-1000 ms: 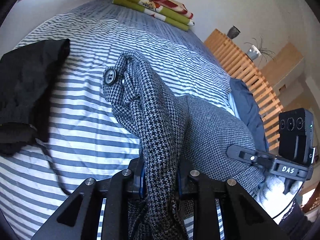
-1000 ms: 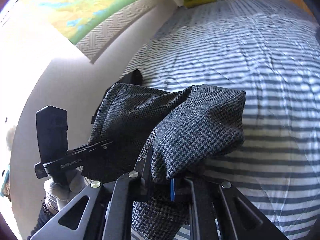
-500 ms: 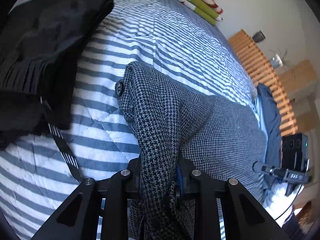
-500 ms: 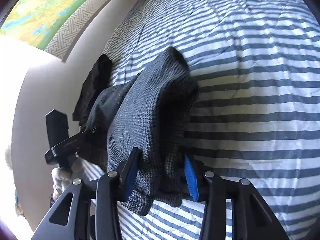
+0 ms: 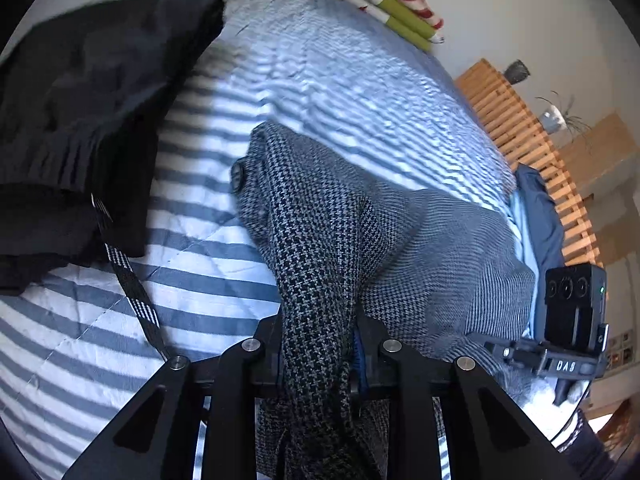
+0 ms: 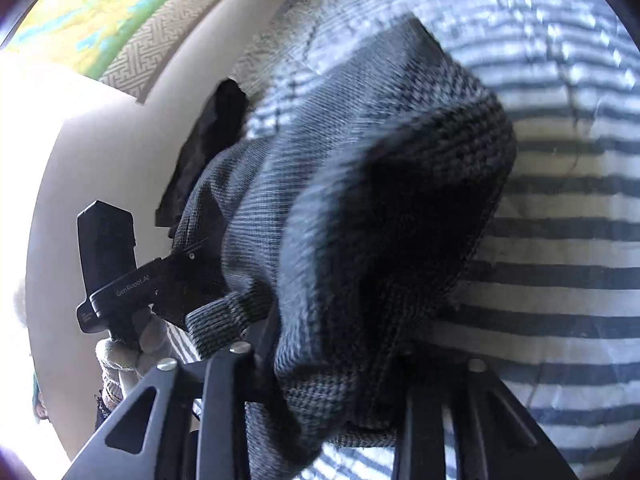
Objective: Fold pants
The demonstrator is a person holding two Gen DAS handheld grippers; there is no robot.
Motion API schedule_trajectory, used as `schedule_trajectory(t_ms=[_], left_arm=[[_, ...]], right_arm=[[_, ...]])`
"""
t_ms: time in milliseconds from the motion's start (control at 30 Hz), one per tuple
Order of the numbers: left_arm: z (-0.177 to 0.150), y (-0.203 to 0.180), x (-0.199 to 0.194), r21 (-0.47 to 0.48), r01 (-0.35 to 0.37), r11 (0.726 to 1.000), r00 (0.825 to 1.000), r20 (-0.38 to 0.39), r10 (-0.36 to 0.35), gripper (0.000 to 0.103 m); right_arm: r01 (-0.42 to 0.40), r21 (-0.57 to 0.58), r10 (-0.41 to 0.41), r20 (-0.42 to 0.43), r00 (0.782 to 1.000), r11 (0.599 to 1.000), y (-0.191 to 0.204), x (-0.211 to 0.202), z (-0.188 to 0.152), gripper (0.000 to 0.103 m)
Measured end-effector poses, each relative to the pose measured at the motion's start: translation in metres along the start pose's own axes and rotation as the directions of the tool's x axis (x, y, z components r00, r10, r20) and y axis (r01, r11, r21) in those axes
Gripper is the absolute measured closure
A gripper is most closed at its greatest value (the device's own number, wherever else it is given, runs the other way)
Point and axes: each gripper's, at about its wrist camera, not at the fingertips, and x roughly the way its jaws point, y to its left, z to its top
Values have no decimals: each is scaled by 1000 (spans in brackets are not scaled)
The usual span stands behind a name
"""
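Grey houndstooth pants [image 5: 320, 240] lie bunched on the striped bed [image 5: 192, 280], their dark button [image 5: 237, 176] showing at the far end. My left gripper [image 5: 320, 344] is shut on a fold of this cloth, which runs up between its fingers. In the right wrist view the pants [image 6: 360, 200] drape thickly over my right gripper [image 6: 328, 364]; its jaws stand wide apart, open, with cloth lying loose between them. A gloved hand [image 6: 128, 356] holds the left gripper's handle [image 6: 132, 280] at the left.
A black garment [image 5: 80, 100] with a striped drawstring [image 5: 132, 288] lies left of the pants. Green and red folded blankets [image 5: 384, 4] sit at the bed's far end. A wooden slatted frame [image 5: 528, 132] and a dark blue cloth [image 5: 540, 220] border the right side. A wall [image 6: 100, 152] stands close on the left.
The right gripper's jaws have spread from shut to wide apart, with cloth still draped between them. Both grippers have dropped towards the bed, and the left stays clamped on the pants.
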Motion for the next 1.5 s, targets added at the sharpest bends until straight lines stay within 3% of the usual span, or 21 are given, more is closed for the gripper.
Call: schedule_trajectory(t_ms=[267,500,733,933,1067,1133,1167,1200,1233,1267,1333,1433,1500], left_arm=[[2,-19,-65,35,21,999,995,102,-24,78],[27,-2,-137,25,-19,1000,975,221,13,78],[75,56,-202,-47,-79,996,937,338,90,78],[117,128,-221,-110,-111,988,913,381,145,78],[132,181,-214,-155,-116,981,910,379,167,78],[135,206,-198,-172,-156,973,914,349,209,75],[136,220,-186,-203,-208,957,913,311,264,67],[137,232,-177,-236,-263,936,906,274,324,59],[136,242,-170,-261,-317,912,895,235,379,59],[134,249,-170,-266,-322,908,893,234,385,59],[127,253,-187,-282,-295,913,879,295,375,57],[121,247,-214,-279,-286,917,849,369,377,56],[120,233,-223,-242,-264,934,853,392,343,56]], right_arm=[[1,-134,6,48,999,991,62,-33,4,83],[-26,-248,45,70,996,968,127,-31,30,83],[-59,-336,92,83,992,940,200,14,80,83],[-93,-365,125,65,990,926,236,76,117,82],[-114,-355,136,37,990,928,241,118,132,82],[-97,-352,112,22,993,931,241,145,139,80],[-67,-348,76,12,997,935,237,159,141,76],[4,-326,-10,-14,1000,945,228,177,141,66],[54,-300,-69,-40,997,952,220,188,142,64],[79,-272,-102,-73,992,959,208,194,139,62],[34,-224,-49,-62,997,974,186,178,131,52],[83,-260,-80,22,997,962,179,141,121,52],[121,-280,-90,123,988,952,180,110,112,52]])
